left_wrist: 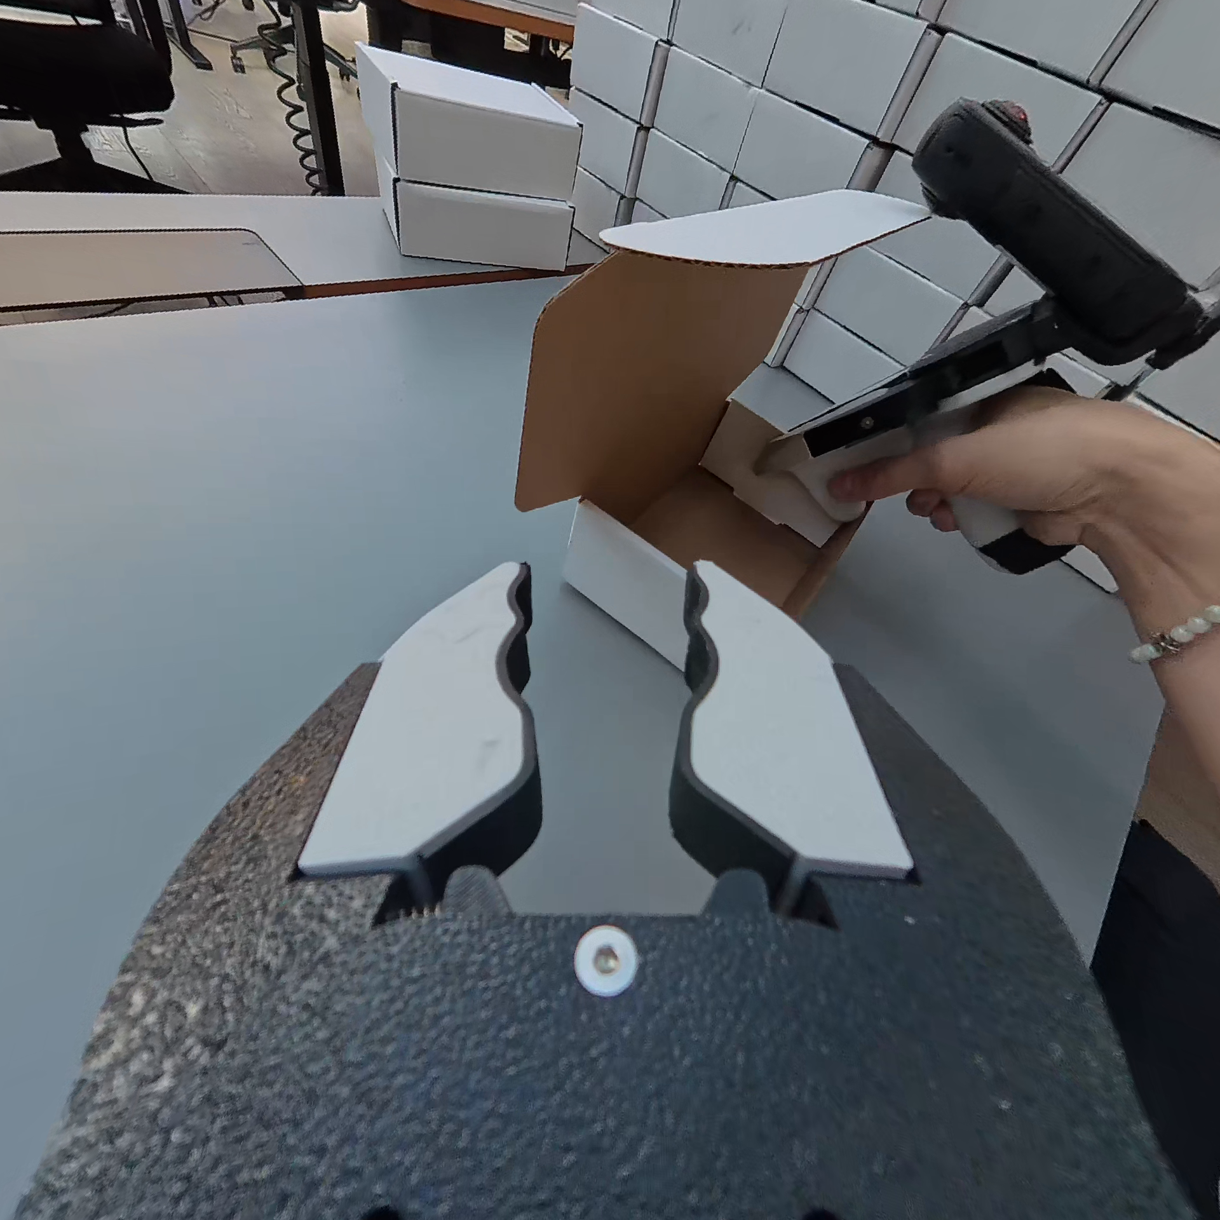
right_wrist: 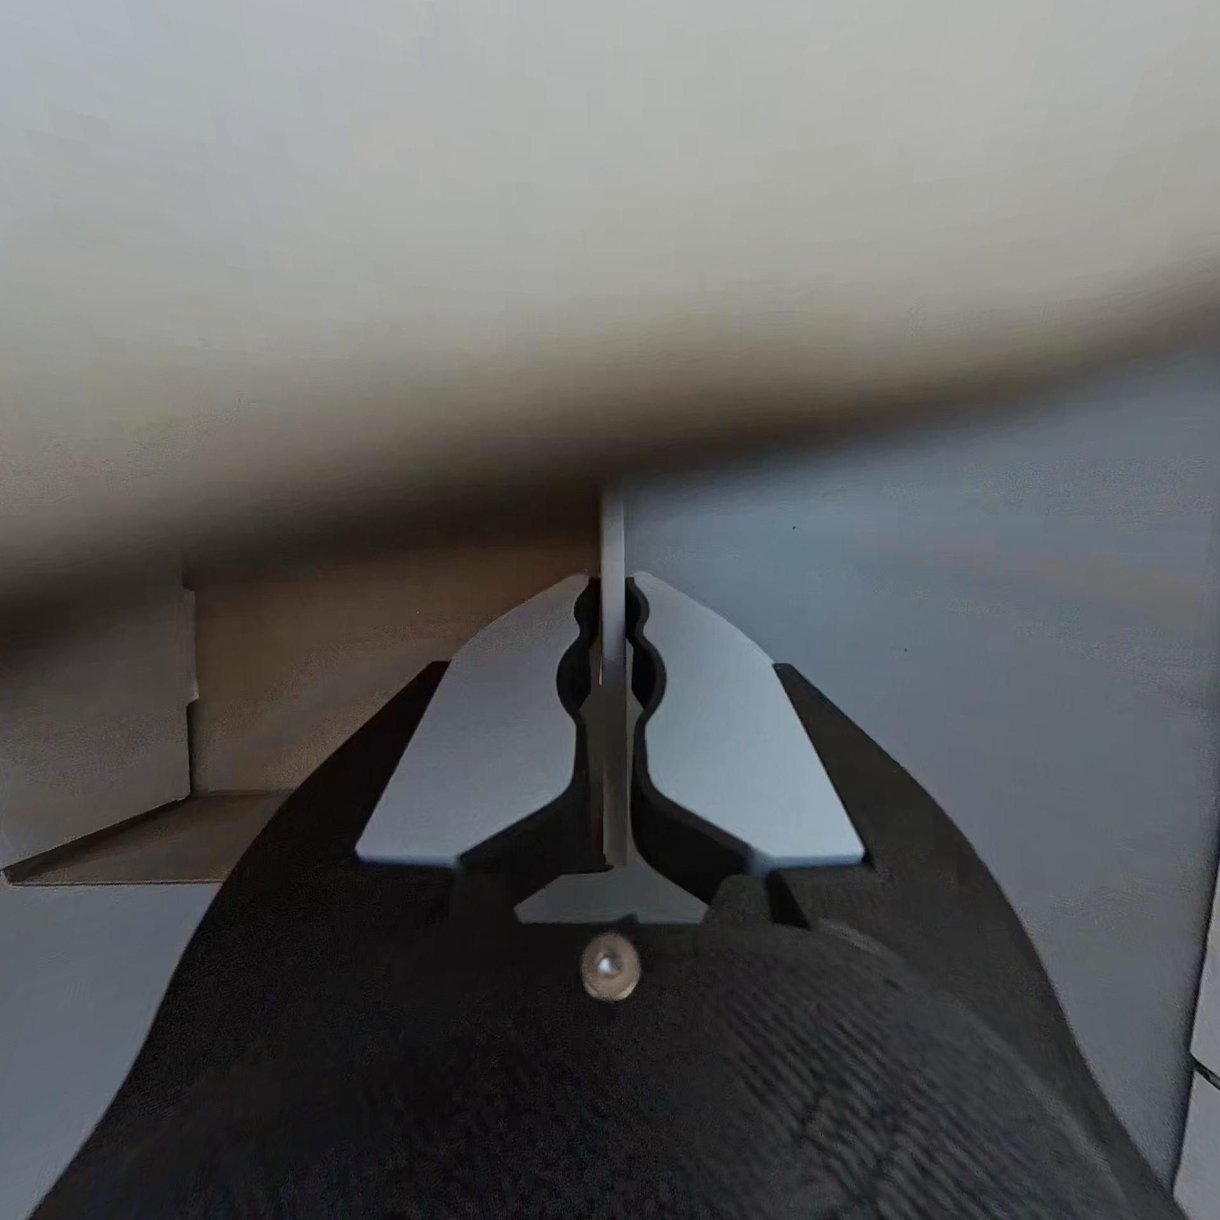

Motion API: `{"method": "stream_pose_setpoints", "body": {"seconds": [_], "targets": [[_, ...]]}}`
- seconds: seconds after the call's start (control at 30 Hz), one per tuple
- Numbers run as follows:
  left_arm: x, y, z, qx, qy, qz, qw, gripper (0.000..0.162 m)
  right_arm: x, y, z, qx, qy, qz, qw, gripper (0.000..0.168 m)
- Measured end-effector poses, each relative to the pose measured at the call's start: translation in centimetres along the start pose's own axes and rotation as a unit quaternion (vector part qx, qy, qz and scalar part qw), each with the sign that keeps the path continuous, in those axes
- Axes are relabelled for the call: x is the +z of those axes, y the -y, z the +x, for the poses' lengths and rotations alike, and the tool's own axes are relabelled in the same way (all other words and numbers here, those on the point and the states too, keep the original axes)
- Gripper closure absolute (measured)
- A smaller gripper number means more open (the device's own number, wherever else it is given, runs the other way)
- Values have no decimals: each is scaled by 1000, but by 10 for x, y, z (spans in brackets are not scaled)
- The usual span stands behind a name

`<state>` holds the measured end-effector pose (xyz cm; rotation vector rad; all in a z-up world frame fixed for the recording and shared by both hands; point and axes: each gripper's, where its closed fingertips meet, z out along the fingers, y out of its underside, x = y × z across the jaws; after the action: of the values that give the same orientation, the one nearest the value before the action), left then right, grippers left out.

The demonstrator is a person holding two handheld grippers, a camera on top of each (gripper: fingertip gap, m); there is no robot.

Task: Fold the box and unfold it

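Observation:
A white cardboard box [left_wrist: 627, 587] with a brown inside stands on the grey table [left_wrist: 264, 495], its lid [left_wrist: 634, 383] raised upright and the lid's tuck flap bent over at the top. My left gripper [left_wrist: 607, 581] is open and empty, just in front of the box's near wall. My right gripper [right_wrist: 612, 584] is shut on the edge of the box's side wall [right_wrist: 612, 528]. In the left wrist view, a hand holds the right gripper [left_wrist: 779, 455] at the box's right side. The blurred lid fills the top of the right wrist view.
Two closed white boxes [left_wrist: 475, 178] are stacked at the table's far edge. A wall of stacked white boxes [left_wrist: 858, 119] stands behind and to the right. An office chair [left_wrist: 72, 86] and desk legs are at the far left. A beaded bracelet [left_wrist: 1175, 634] is on the wrist.

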<state>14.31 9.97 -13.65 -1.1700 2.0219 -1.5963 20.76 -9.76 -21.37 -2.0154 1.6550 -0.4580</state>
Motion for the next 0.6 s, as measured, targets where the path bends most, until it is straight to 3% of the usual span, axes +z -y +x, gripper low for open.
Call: {"method": "stream_pose_setpoints", "body": {"seconds": [0.03,0.1,0.17,0.33,0.47,0.6], "targets": [[3,0,1,2,-3,-2,1000,118,-1,-1,-3,1,12,7,1000,158],[6,0,2,18,-7,-8,1000,118,-7,-2,-15,6,58,34,998,126],[8,0,0,42,-6,-9,999,116,-18,-4,-21,-10,102,60,993,109],[16,8,-7,125,-14,-1,992,114,-51,1,10,-75,116,147,979,82],[34,24,-7,197,-71,6,978,103,-71,30,24,-166,156,271,935,94],[48,45,-14,215,-121,33,968,101,-75,57,31,-210,210,321,899,102]]}}
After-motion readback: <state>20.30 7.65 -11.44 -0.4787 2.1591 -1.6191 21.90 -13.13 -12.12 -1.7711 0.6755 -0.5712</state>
